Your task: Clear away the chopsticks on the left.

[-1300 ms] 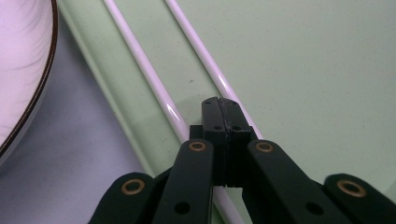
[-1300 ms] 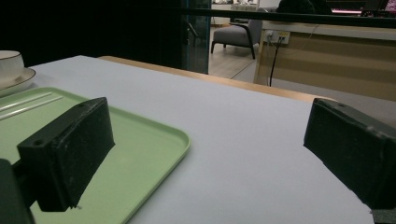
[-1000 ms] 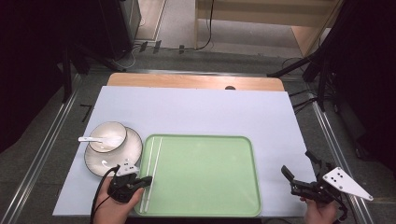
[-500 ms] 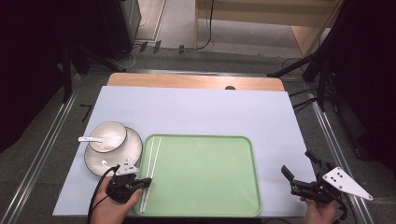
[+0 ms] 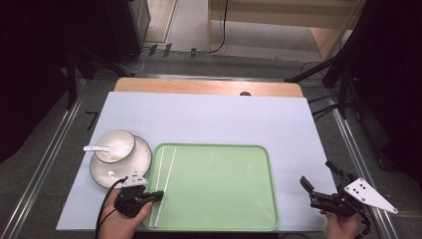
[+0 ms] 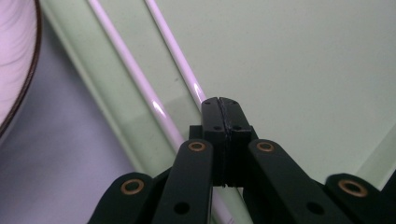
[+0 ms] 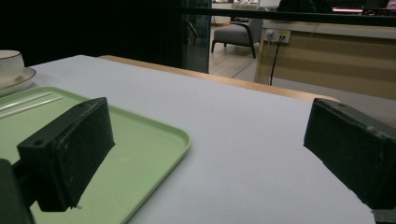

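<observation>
Two white chopsticks [image 5: 168,167] lie side by side along the left edge of a green tray [image 5: 214,146] at the front of the table. My left gripper [image 5: 160,195] is shut, its black tips lying over the right-hand chopstick [image 6: 173,52]; the other chopstick [image 6: 127,63] runs along the tray's rim beside it. I cannot tell whether the stick is pinched. My right gripper [image 5: 317,173] is held open and low over the table's front right corner, with nothing between its jaws [image 7: 205,144].
A white bowl [image 5: 115,145] with a white spoon [image 5: 97,148] across it stands on a white plate [image 5: 107,173], just left of the tray. A pale blue mat [image 5: 224,119] covers the table; metal rails and dark stands flank it.
</observation>
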{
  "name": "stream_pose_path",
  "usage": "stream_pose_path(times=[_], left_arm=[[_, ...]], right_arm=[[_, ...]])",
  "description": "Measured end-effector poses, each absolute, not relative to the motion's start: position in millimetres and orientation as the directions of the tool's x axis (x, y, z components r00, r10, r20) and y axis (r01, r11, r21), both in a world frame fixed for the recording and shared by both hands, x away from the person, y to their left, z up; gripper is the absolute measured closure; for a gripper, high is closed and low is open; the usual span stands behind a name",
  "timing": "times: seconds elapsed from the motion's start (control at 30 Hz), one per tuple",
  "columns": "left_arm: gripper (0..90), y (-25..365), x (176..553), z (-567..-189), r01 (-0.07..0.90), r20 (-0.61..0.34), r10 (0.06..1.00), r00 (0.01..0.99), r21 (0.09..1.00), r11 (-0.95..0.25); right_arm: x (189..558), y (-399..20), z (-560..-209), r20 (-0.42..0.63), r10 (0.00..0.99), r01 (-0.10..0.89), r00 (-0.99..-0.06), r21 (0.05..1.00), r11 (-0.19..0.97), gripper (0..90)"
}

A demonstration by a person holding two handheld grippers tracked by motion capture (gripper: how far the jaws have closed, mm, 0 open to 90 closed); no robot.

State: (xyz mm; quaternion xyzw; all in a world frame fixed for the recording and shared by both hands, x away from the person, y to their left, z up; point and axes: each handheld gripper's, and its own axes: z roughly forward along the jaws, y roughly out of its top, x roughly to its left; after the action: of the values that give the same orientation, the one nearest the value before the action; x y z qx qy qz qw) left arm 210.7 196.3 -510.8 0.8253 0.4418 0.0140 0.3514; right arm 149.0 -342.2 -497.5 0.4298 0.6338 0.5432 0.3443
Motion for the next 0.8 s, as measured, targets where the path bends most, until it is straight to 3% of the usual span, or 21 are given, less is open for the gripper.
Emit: stream_pose_path(times=[0.07, 0.8], left_arm=[[90.0, 191.0, 210.9, -514.0, 0.712, -0.253, 0.744, 0.619, 0.58, -0.396], [83.5, 197.7, 213.5, -515.1, 0.693, -0.264, 0.721, 0.641, 0.603, -0.395]], right_arm=[[149.0, -340.9, -497.3, 0.031, 0.919, 0.174, -0.394, 0.984, 0.041, 1.9], [149.4, -341.0, -497.7, 0.031, 0.918, 0.174, -0.395, 0.984, 0.042, 1.9]])
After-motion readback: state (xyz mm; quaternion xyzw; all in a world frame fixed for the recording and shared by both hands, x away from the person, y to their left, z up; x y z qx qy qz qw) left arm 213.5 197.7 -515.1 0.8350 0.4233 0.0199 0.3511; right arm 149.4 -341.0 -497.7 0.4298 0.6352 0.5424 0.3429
